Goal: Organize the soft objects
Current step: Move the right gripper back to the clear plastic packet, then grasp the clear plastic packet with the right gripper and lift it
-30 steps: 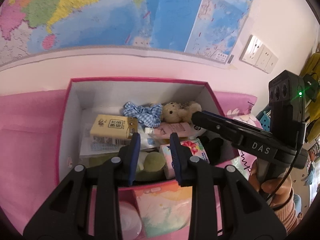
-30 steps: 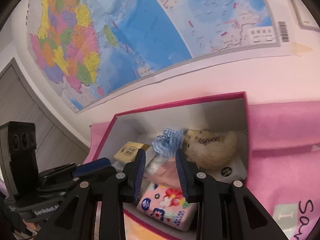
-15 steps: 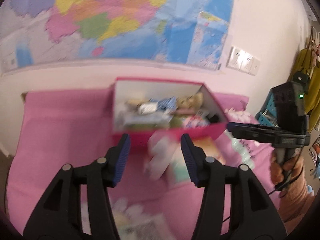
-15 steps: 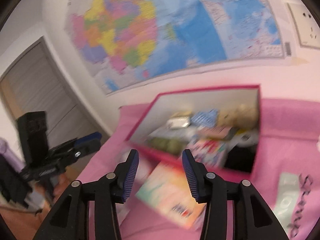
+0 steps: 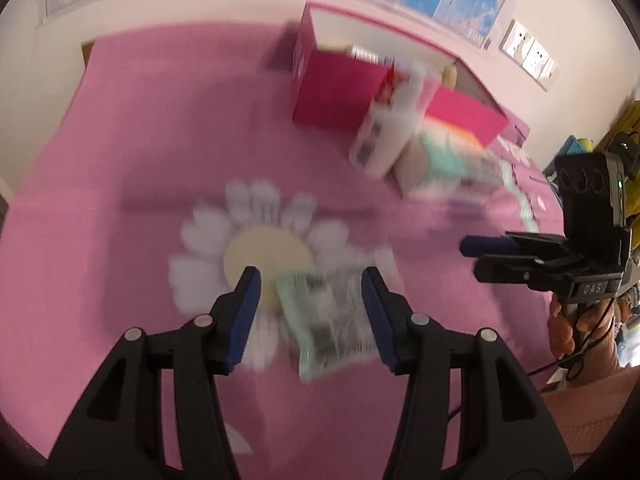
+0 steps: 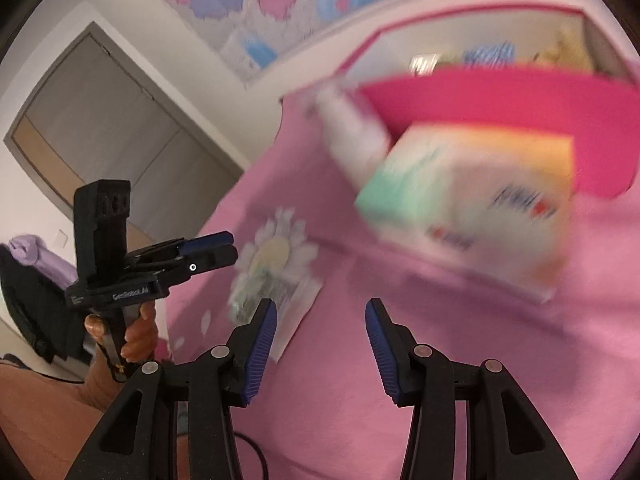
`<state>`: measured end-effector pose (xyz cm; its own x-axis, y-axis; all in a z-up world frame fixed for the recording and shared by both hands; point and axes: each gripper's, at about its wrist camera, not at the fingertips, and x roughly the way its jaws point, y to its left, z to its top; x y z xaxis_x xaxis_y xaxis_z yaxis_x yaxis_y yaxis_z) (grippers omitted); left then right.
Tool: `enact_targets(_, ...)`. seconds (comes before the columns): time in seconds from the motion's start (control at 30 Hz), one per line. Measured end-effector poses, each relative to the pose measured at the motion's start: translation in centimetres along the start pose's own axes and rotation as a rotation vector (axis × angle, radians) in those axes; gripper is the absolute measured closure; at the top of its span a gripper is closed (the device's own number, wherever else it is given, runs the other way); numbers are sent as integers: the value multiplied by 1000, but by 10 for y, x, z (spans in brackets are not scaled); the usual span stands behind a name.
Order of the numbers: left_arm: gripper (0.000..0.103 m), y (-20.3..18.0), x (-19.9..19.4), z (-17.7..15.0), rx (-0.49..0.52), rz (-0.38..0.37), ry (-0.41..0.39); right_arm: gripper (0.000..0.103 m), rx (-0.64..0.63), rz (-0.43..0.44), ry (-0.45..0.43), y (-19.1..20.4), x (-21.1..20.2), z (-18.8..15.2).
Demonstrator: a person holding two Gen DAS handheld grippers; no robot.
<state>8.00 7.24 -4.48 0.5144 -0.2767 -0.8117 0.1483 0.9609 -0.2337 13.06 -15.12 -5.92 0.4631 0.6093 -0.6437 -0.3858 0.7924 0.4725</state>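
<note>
My left gripper is open and points down at a pale green packet in clear wrap lying on the pink cloth by a printed daisy. The packet shows between the fingers, and the pads stand clear of it. My right gripper hangs open over bare cloth with nothing between its fingers. Ahead of it lies a pastel tissue pack, with a white bottle leaning on the pink box. The same packet sits at the right gripper's left. All of it is blurred.
The pink box holds several small items and stands against the wall under a map. In the left wrist view the right gripper is held by a hand at the right. A door and dark clothes lie beyond the cloth's left edge.
Both grippers have drawn back from over the box and dropped toward the pink cloth. Their jaws stand wider than before. The green packet now lies under the left gripper.
</note>
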Motion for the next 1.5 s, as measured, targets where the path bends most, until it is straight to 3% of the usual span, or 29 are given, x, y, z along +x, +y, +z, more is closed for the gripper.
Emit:
enact_targets(0.27, 49, 2, 7, -19, -15, -51, 56, 56, -32, 2, 74, 19, 39, -12)
enact_targets(0.47, 49, -3, 13, -19, -3, -87, 67, 56, -59, -17, 80, 27, 48, -10)
enact_targets(0.67, 61, -22, 20, -18, 49, -128, 77, 56, -35, -35, 63, 21, 42, -9)
enact_targets(1.03, 62, -61, 34, -12, 122, -197, 93, 56, 82, -91, -7, -7, 4, -25)
enact_targets(1.33, 61, -67, 36, -10, 136, -207, 98, 54, 180, 12, -36, -23, 5, -30)
enact_targets(1.5, 61, -68, 36, -10, 130, -229, 103, 58, 172, 1, -39, -23, 5, -31)
